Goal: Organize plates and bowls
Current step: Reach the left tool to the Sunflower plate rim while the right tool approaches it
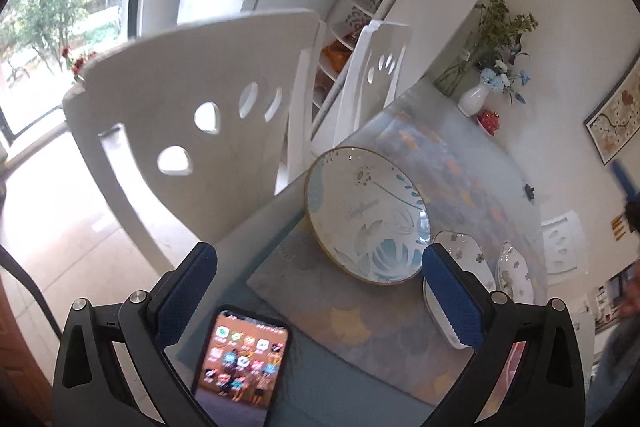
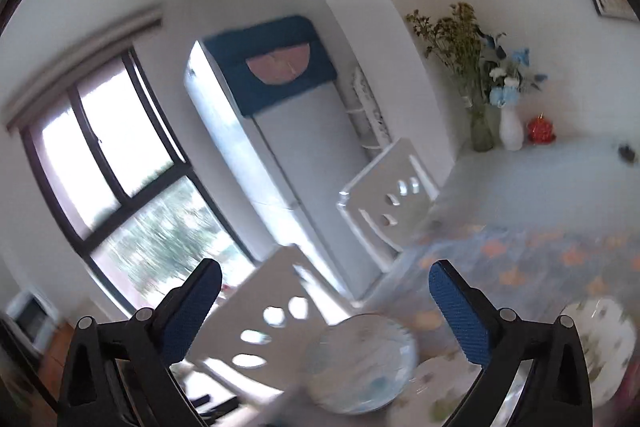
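Left gripper (image 1: 320, 283): its two blue pads are spread wide apart and nothing is held between them.
Phone (image 1: 242, 363): it is seen lying flat on the table, low between the fingers, with its screen lit.
Table mat (image 1: 360, 315): it is spread under the dishes, straight ahead of the left gripper.
Big plate (image 1: 366, 215): it is found just past the fingertips, a little to the right, resting on the mat. Blue leaves and a gold rim can be seen on it.
Small dishes (image 1: 464, 259): two with flower prints are placed beside the big plate, behind the right finger. Whether they touch cannot be told.
White chair (image 1: 192, 131): it is pushed against the table edge, ahead to the left.
Flower vase (image 1: 474, 99): it is stood far off, at the back of the table by the wall.
Right gripper (image 2: 325, 305): it is opened wide too, and nothing is gripped. This view is blurred.
Big plate again (image 2: 360, 363): it is seen low between the right gripper's fingers.
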